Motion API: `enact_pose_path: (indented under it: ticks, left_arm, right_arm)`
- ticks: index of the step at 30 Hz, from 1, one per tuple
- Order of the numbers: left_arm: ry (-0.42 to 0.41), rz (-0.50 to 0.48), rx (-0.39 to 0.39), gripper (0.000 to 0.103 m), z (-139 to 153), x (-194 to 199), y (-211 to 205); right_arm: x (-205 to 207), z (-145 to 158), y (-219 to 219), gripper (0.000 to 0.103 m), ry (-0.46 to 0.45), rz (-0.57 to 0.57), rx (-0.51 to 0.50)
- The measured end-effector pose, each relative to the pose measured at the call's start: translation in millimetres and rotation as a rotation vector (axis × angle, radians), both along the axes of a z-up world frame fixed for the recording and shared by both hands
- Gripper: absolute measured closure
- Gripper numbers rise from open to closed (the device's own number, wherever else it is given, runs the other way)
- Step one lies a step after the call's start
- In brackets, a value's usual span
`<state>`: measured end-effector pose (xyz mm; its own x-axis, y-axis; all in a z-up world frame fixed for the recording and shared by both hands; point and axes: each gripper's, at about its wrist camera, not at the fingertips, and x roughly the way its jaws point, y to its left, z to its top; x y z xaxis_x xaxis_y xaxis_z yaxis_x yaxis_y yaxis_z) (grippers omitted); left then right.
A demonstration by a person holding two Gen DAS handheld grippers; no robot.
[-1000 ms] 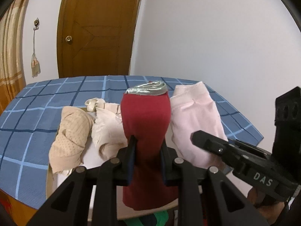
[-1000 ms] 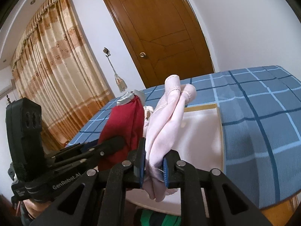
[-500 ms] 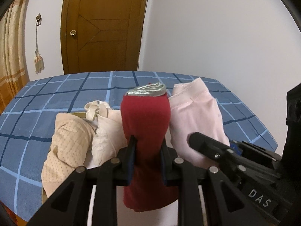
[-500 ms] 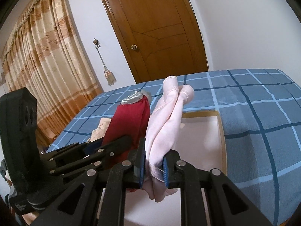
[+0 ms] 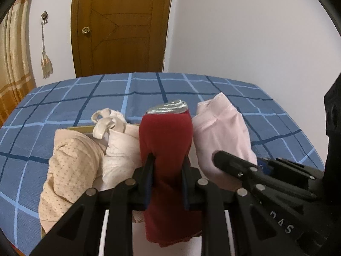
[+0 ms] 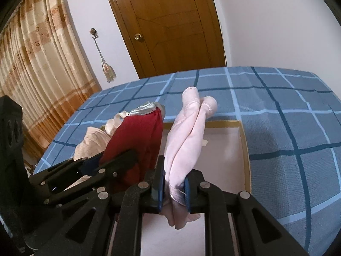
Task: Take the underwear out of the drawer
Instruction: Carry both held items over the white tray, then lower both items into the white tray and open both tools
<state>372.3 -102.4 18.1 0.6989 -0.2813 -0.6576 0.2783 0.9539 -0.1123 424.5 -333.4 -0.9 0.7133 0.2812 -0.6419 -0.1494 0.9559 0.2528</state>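
The left hand-held gripper (image 5: 166,179) squeezes a folded red underwear (image 5: 165,140). The right hand-held gripper (image 6: 173,188) squeezes a folded pink underwear (image 6: 187,140). Both pairs of pads are close together, with cloth pinched between them.

I think the taking-out step is nearly done. Both pieces hang in the air above a shallow white tray (image 6: 245,149) that sits on the bed (image 6: 287,111) with the blue check cover. 2 beige pieces (image 5: 74,160) already lie at 9 o'clock from the red one, partly on the tray's left edge.

Next, each piece needs to go down onto the free white space, then the pads must let go.

The red underwear stands long-ways, its silver waistband (image 5: 167,107) pointing to 12 o'clock and its bottom end hanging to 6 o'clock. The pink one runs the same way, leaning a little toward 1 o'clock in the right wrist view.
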Motion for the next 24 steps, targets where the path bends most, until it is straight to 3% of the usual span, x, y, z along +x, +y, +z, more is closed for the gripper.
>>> enact_pose_path:
  ticks: [12,18,24]
  left_arm:
    - [0.005,0.021,0.053,0.08,-11.3,10.0,-10.5]
    - [0.024,0.044,0.012,0.058,-13.5,10.3,-4.1]
    - [0.021,0.052,0.057,0.03,-9.8,-1.2,-5.2]
  right_arm:
    - [20.4,-25.0,-12.2,0.086,0.09,-0.013,0.064]
    - [28.2,-33.1,-25.0,0.085,0.144,-0.002,0.154]
    - [24.7,-34.7,-36.4,0.084,0.179,-0.027,0.198]
